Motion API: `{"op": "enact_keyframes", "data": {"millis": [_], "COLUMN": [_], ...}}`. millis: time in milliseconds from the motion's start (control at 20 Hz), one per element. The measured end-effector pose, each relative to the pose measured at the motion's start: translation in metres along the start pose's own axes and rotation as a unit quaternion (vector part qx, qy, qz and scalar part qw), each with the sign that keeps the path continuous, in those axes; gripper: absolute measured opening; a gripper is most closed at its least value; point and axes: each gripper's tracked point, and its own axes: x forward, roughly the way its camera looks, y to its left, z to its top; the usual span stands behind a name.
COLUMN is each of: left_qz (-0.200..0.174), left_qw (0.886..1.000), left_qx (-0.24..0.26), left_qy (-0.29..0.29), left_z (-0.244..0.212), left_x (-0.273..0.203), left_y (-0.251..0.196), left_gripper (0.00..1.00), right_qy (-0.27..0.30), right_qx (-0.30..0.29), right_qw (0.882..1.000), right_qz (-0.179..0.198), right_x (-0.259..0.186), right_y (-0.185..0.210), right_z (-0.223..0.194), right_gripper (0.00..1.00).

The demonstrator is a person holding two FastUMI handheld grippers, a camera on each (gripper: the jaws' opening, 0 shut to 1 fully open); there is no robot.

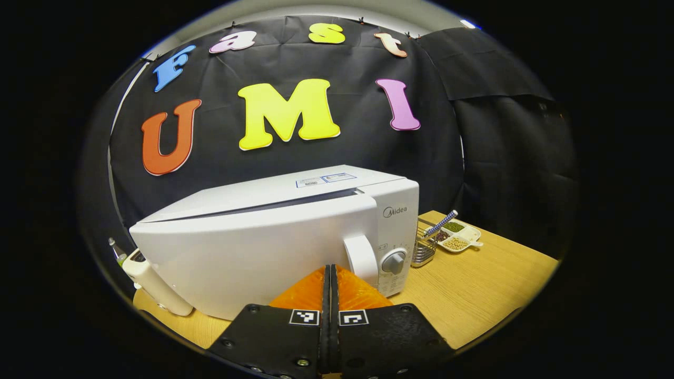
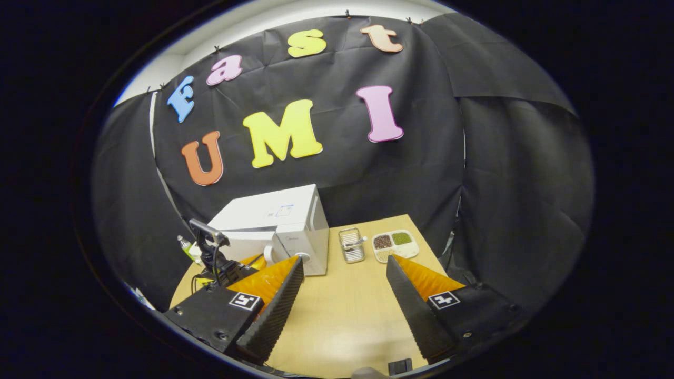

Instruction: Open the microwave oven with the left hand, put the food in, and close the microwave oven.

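Left gripper: fingers pressed together, nothing between them, tip just short of the microwave front, close to the door handle. Door looks shut at the front; a dark gap runs along its top edge, so it may be slightly ajar; cannot tell. Dial sits just right of the handle.

Right gripper: fingers spread wide, holding nothing, hanging above the tabletop's near middle.

Step in hand, as I judge it: opening the door. Fingers need to part first, or hook behind the handle's edge, then pull along the door's swing rather than straight back. Keep off the dial.

Food: a sectioned tray of grains sits toward the tabletop's far right corner, with a wire basket between it and the microwave. Probably the item to load; not certain.

Room:
- Microwave occupies the far left of the tabletop, its left side near that edge.
- A white bottle stands just beside the microwave's left front corner, inside the door's likely sweep if it hinges left.
- Near half of the tabletop offers free passage for the right gripper.
- Basket is close to the microwave's right side; tray path must clear it.
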Motion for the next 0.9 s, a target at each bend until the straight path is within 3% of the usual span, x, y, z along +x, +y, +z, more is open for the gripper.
{"op": "enact_keyframes", "data": {"millis": [550,900], "left_qz": [0.010,0.008], "left_qw": [1.000,0.998], "left_qx": [-0.016,-0.052], "left_qy": [0.007,0.025], "left_z": [0.005,0.006], "left_x": [0.013,0.016], "left_y": [0.004,0.002], "left_gripper": [0.00,0.00], "right_qy": [0.003,-0.005], "right_qx": [0.008,0.004], "right_qw": [1.000,1.000], "right_qz": [-0.007,-0.002], "right_x": [0.000,-0.007], "right_y": [-0.009,0.002], "right_z": [0.001,0.001], "right_gripper": [1.00,1.00]}}
